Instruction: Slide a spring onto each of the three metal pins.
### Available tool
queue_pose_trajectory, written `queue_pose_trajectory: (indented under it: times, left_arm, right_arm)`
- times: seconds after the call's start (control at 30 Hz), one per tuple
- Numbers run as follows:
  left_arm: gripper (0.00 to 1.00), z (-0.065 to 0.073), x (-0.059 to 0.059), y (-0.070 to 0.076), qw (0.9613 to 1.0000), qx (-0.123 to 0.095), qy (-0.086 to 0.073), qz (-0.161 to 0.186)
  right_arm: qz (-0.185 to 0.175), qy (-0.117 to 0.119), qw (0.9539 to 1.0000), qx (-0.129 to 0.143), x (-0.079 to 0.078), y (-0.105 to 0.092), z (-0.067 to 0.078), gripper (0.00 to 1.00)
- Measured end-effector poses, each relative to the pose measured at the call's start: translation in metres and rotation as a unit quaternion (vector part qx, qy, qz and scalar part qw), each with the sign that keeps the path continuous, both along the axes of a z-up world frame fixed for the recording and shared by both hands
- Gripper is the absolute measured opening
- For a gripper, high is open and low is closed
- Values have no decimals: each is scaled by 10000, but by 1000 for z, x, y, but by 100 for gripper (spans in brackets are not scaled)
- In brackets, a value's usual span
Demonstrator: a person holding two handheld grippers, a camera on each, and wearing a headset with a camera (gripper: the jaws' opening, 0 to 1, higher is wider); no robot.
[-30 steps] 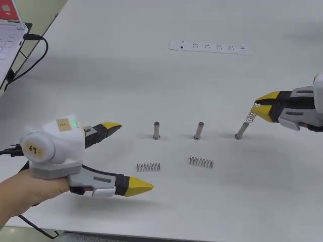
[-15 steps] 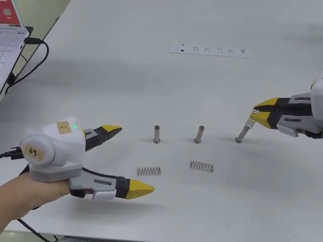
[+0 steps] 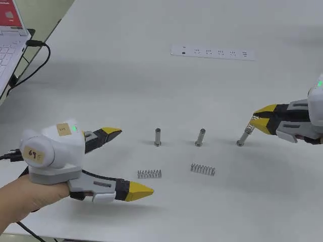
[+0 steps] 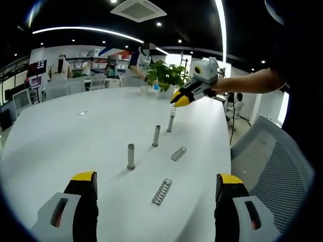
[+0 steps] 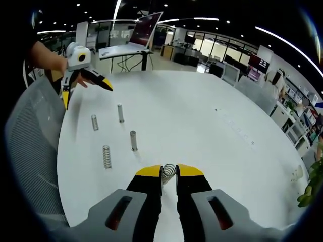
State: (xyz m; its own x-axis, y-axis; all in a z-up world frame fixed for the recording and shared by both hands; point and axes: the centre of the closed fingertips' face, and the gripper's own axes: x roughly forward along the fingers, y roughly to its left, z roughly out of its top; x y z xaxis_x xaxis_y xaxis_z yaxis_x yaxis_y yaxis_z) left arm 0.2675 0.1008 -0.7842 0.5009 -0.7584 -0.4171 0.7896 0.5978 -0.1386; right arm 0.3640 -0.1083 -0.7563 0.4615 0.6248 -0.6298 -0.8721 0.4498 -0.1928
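Right gripper (image 3: 258,122): jaws clenched on held spring (image 5: 168,171), coil pinched between yellow tips. Held spring sits over top of rightmost pin (image 3: 243,137), coil axis roughly in line with pin. Pin base lies down-left of jaws in head view, so push likely runs that way, along pin.

Left gripper (image 3: 132,160): jaws spread wide, nothing between.

Near spring (image 3: 149,174) and far spring (image 3: 203,169) lie flat, long axes side to side, before bare left pin (image 3: 157,136) and middle pin (image 3: 200,137). Left gripper nearer both.

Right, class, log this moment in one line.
right claw: shut on spring on right pin | left claw: open, hovering | left pin, middle pin: bare
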Motion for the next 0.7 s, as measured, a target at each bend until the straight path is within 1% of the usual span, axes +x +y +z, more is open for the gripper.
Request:
queue_pose_trajectory:
  times: [0.47, 0.7]
  left_arm:
    - [94, -1, -2, 2, 10000, 35, 1, 31]
    - [94, -3, -3, 4, 10000, 35, 39, 46]
  right_arm:
    - [-23, 137, 9999, -93, -3, 0, -15, 8]
    - [-17, 204, 9997, -146, -3, 0, -21, 8]
